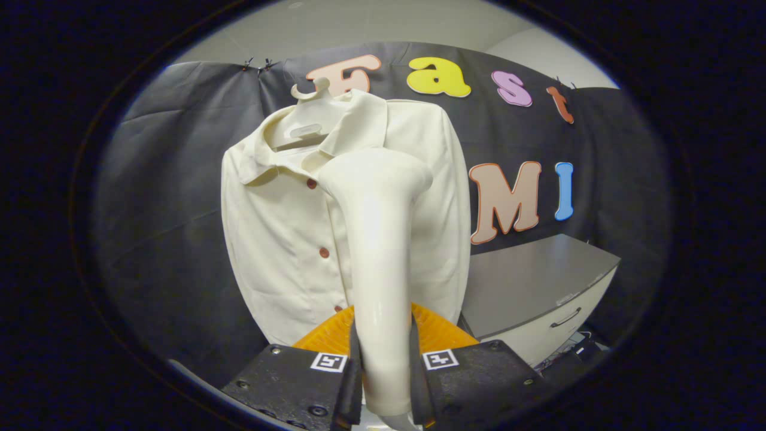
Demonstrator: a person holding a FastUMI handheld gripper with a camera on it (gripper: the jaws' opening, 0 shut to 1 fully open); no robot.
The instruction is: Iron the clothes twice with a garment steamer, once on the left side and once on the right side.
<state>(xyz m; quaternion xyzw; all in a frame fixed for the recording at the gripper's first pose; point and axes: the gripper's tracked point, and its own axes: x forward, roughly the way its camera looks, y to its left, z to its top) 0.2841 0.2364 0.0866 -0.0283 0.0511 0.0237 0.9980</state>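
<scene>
We saw the gripper (386, 383) at the bottom centre of the frame, its two fingers clamped on the handle of the garment steamer (380, 251), one finger pressing each side of it. The steamer was cream-white and rose upright from between the fingers through the middle of the frame, widening into a flared head that faced the shirt (287, 239). The head sat at chest level, just right of the button row and below the collar; we could not tell whether it touched the cloth. The shirt was cream with small reddish-brown buttons, and it hung on a pale hanger (305, 120) in the upper centre, against the dark cloth wall. Behind the steamer's handle, just above the fingers, an orange ribbed object (440, 329) showed on both sides. At the lower right of the frame stood a cabinet (538, 287) with a grey worktop and a white drawer front with a handle.
</scene>
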